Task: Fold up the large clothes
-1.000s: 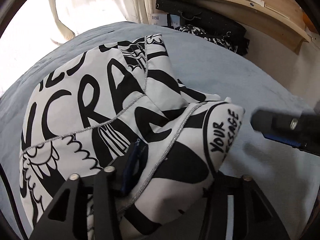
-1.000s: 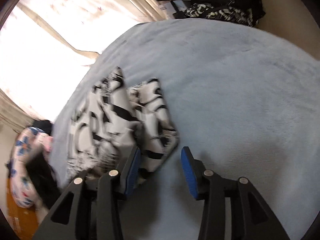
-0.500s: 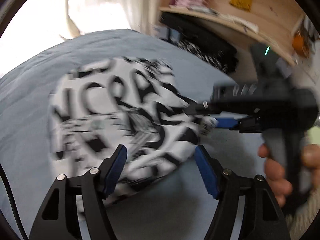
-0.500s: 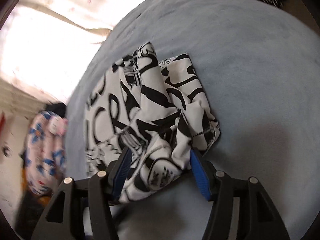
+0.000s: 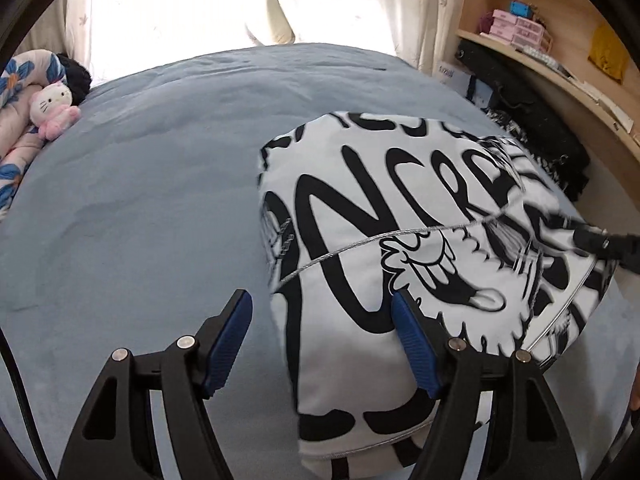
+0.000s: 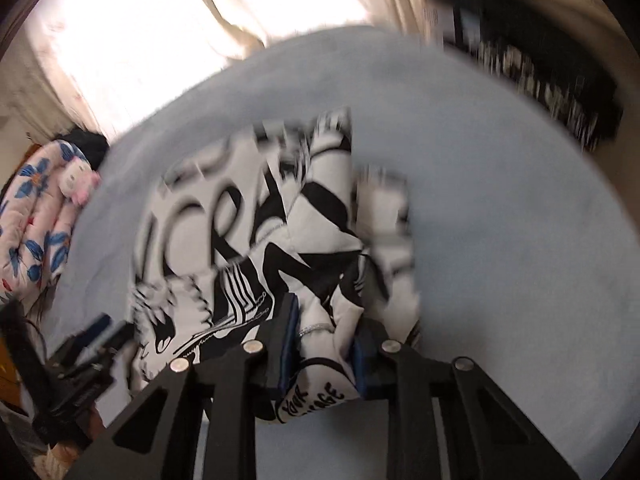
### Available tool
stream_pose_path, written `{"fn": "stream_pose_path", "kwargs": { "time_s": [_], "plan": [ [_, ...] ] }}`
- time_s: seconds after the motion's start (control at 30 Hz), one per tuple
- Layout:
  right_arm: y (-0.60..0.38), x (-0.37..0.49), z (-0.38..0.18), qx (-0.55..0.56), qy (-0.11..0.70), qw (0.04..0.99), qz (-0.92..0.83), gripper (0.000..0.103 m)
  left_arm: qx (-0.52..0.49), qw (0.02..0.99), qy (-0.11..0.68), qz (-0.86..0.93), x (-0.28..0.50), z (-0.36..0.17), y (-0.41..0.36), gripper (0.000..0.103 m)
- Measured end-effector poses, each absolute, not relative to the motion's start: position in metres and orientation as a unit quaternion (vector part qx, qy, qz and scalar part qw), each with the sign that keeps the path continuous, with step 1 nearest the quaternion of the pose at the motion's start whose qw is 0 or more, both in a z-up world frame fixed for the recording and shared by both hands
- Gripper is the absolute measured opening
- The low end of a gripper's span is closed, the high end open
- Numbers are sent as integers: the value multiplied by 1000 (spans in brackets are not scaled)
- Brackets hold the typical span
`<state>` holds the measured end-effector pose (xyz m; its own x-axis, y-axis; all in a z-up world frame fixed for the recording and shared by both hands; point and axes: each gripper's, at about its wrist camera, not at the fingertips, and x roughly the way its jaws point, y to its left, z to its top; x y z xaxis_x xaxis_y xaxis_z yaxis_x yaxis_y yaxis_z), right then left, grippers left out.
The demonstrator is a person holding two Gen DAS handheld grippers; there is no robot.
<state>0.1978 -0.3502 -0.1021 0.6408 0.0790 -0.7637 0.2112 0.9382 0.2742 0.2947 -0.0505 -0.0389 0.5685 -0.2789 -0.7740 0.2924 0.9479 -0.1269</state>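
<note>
1. The garment (image 5: 420, 240) — a white piece printed with bold black lettering, already folded into a compact bundle — lies on the grey-blue bed (image 5: 160, 200), toward the bed's shelf-side edge and well apart from the plush toy (image 5: 54, 110) at the pillow-side corner.
2. The right tongs (image 6: 322, 344) have just been closing, and their blue pads now pinch a bunched corner of the cloth, the flap printed with small lettering; the view is blurred, but the fabric plainly sits squeezed between the jaws.
3. The left tongs (image 5: 322, 344) have lately been widening and stand well open; the bundle's near edge lies between the blue pads but they press on nothing.
4. To do this step well, in my judgement: carry the pinched corner across in one low, even sweep so the layers beneath are not dragged askew; keep the grip firm, since a thick fold may slip.
5. The left tongs would serve best pressed on the bundle's near edge to anchor it — otherwise the whole stack may slide over the bed.
</note>
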Motion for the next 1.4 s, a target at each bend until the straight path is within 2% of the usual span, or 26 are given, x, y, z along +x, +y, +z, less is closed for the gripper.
{"fn": "stream_pose_path", "kwargs": {
  "time_s": [0.07, 0.23, 0.37, 0.6, 0.8, 1.03, 1.07, 1.1, 1.23, 1.4],
  "plan": [
    [-357, 198, -110, 161, 428, 888, -51, 21, 14, 886, 429, -174, 293, -41, -66, 71],
    [-370, 203, -184, 169, 481, 857, -75, 22, 82, 881, 434, -169, 287, -73, -100, 71],
    [-379, 201, -171, 201, 482, 850, -68, 27, 103, 885, 423, -164, 278, -72, -104, 72],
    [-388, 219, -125, 213, 442, 870, -45, 63, 44, 861, 459, -213, 290, -49, -82, 72],
    [-407, 271, -133, 252, 453, 855, -30, 63, 16, 869, 452, -200, 335, -19, -63, 76],
    [-425, 330, -178, 323, 491, 809, -18, 63, -26, 846, 508, -158, 402, -43, -53, 76],
    [-423, 332, -182, 323, 495, 807, -15, 48, -34, 842, 516, -155, 408, -49, -53, 76],
    [-418, 335, -182, 301, 502, 811, -14, 6, -43, 839, 519, -157, 412, -53, -53, 76],
    [-417, 323, -164, 247, 472, 845, -42, 6, -62, 839, 516, -163, 419, -58, -59, 76],
    [-416, 327, -206, 226, 514, 824, -68, 10, -33, 848, 509, -147, 420, -78, -79, 80]
  ]
}}
